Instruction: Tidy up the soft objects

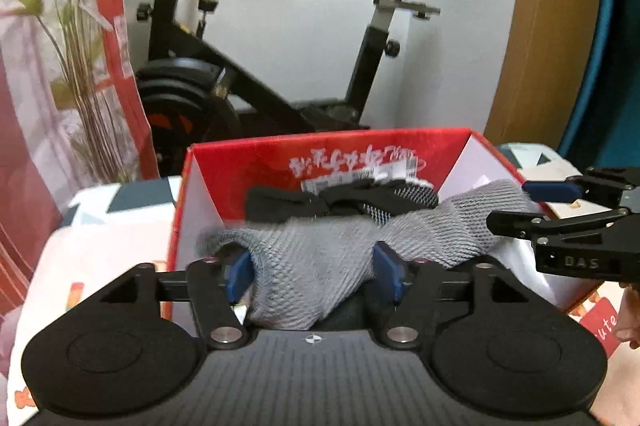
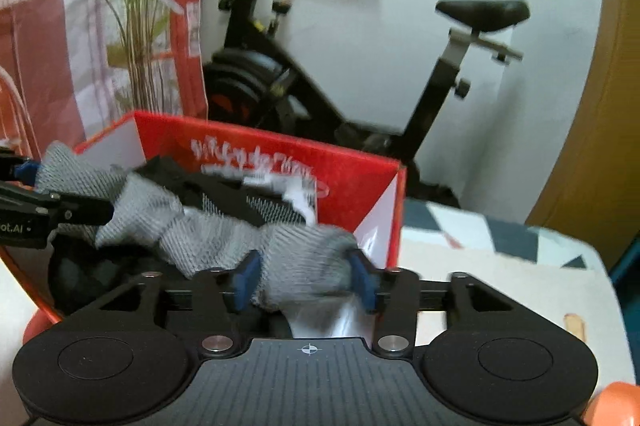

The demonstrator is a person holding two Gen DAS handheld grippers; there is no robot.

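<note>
A home: exercise bike (image 1: pixel 256 65), potted plant (image 1: pixel 76 37).

white wall (image 1: pixel 320 5), exercise bike (image 1: pixel 256 73), wooden door (image 1: pixel 552 25)

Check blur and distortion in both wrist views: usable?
Left wrist: grey cloth and box print smeared by motion, gripper body sharp, door edge bowed by the fisheye. Right wrist: cloth and bike soft, box lettering unreadable.
</note>
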